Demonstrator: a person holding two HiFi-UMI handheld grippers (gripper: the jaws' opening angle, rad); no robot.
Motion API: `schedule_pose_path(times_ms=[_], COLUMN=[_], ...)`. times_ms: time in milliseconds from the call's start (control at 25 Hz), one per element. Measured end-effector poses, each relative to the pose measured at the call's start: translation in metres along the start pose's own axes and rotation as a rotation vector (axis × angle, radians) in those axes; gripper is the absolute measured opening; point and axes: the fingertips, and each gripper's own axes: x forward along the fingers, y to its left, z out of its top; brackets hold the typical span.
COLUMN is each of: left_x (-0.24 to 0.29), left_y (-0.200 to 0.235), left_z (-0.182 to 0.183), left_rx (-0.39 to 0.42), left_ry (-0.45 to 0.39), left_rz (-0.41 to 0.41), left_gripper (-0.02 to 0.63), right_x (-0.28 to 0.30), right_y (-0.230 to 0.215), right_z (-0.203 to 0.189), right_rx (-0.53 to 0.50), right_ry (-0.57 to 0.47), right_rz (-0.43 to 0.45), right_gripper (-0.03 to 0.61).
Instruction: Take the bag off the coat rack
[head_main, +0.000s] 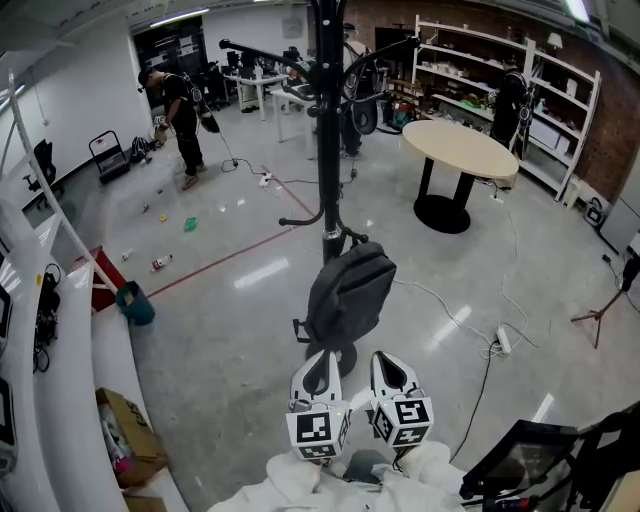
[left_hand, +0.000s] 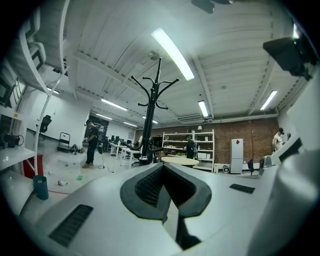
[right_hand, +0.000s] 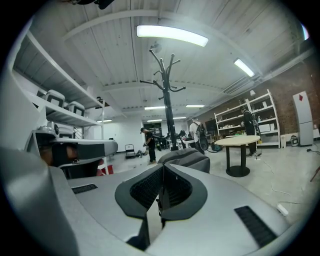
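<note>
A dark grey backpack (head_main: 348, 292) hangs by its top loop from a low hook of the black coat rack (head_main: 328, 130), reaching down near the rack's base. Just below it in the head view sit both grippers, side by side. My left gripper (head_main: 320, 372) is shut with nothing in it, and my right gripper (head_main: 389, 372) is shut and empty too. In the right gripper view the backpack (right_hand: 186, 157) shows just beyond the closed jaws, with the coat rack (right_hand: 166, 95) behind. The left gripper view shows the coat rack (left_hand: 152, 110) ahead; the bag is hidden there.
A round table (head_main: 458, 152) stands to the right of the rack. Cables and a power strip (head_main: 503, 340) lie on the floor at right. Shelving (head_main: 520, 90) lines the brick wall. A person (head_main: 183, 122) works far left. A white counter (head_main: 60, 300) and cardboard box (head_main: 130, 440) are at left.
</note>
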Motion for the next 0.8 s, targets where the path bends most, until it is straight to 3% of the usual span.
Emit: schedule_pose_path(times_ms=[800], left_x=[0.053], left_y=[-0.001], left_z=[0.002], left_rx=[0.005], left_ry=[0.007], left_rz=[0.059], left_gripper=[0.0], right_x=[0.046], right_y=[-0.025], right_z=[0.017], right_rx=[-0.019], right_ry=[-0.002], right_rz=[0.078], right_gripper=[0.013])
